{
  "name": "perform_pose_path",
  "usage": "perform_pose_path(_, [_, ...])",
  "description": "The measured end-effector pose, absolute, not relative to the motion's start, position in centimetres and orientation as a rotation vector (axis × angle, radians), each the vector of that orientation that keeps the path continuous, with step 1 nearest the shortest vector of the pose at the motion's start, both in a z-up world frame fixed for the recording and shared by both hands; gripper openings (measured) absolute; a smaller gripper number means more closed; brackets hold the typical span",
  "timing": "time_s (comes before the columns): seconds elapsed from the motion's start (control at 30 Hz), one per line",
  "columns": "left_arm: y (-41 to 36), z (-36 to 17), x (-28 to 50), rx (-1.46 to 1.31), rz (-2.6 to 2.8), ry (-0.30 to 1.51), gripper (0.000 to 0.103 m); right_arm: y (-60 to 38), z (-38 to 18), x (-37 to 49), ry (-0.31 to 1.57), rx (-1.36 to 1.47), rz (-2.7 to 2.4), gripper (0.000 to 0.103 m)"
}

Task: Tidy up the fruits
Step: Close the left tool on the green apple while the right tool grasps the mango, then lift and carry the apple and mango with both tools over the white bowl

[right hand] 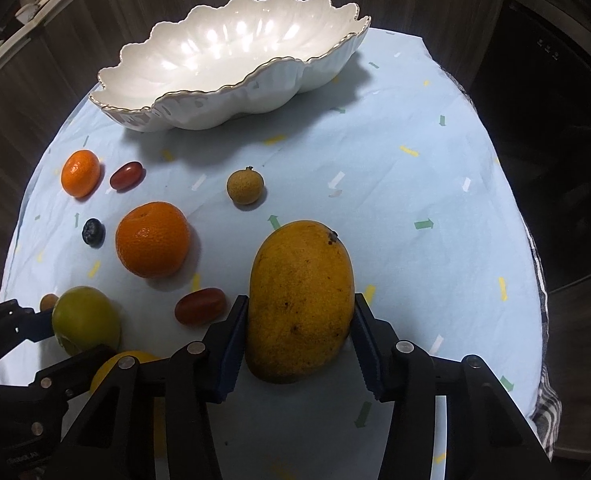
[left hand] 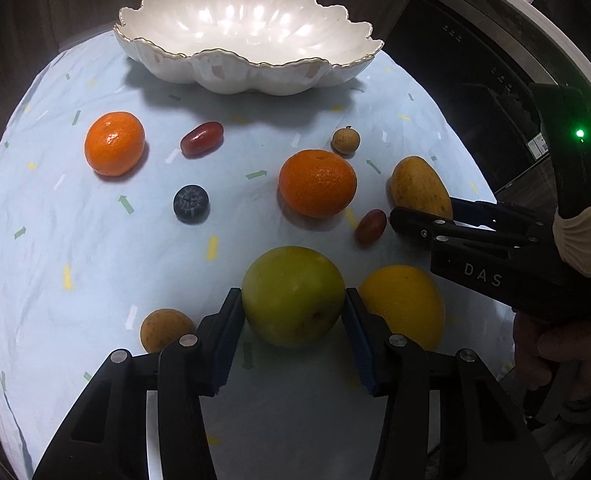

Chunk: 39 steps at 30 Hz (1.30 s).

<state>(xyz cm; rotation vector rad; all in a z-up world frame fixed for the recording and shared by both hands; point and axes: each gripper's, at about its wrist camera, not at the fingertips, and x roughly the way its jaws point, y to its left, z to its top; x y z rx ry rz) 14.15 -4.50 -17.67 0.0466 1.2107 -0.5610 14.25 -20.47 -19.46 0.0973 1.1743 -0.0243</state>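
Two grips are forming: left gripper (left hand: 293,308) is pressing its pads on the green apple (left hand: 293,296); right gripper (right hand: 300,326) is clamping the mango (right hand: 301,300) across its width, long axis pointing toward the scalloped bowl (right hand: 199,114) ahead.

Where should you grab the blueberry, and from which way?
Come straight down from above and pinch the blueberry across its round middle. It sits alone on the blue cloth, crown up, with open space all around, so the fingers probably fit on either side.

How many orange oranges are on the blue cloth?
2. One orange lies far left, beside a red grape tomato. The other orange lies mid-cloth, just past the green apple. None seems hidden.
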Motion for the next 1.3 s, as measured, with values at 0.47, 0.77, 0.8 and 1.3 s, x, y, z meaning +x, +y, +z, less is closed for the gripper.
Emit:
perform_pose_path(0.47, [-4.1,-15.8,12.7,0.052,-0.505,1.159,0.048,-20.2,-16.7,12.3,1.11,0.094,-0.017,0.049])
perform_pose_path(0.77, [-4.2,-13.0,11.5,0.059,-0.491,1.093,0.048,-20.3,-14.1,10.5,1.05,0.1,-0.01,0.049])
perform_pose_path(0.8, [-4.2,-12.7,11.3,0.059,-0.489,1.086,0.048,-20.3,-13.8,10.4,1.042,0.102,-0.008,0.049])
perform_pose_path(1.3, [-4.4,-7.8,10.3,0.085,-0.437,0.966,0.048,-20.2,-9.0,8.7,0.926,0.1,0.012,0.049])
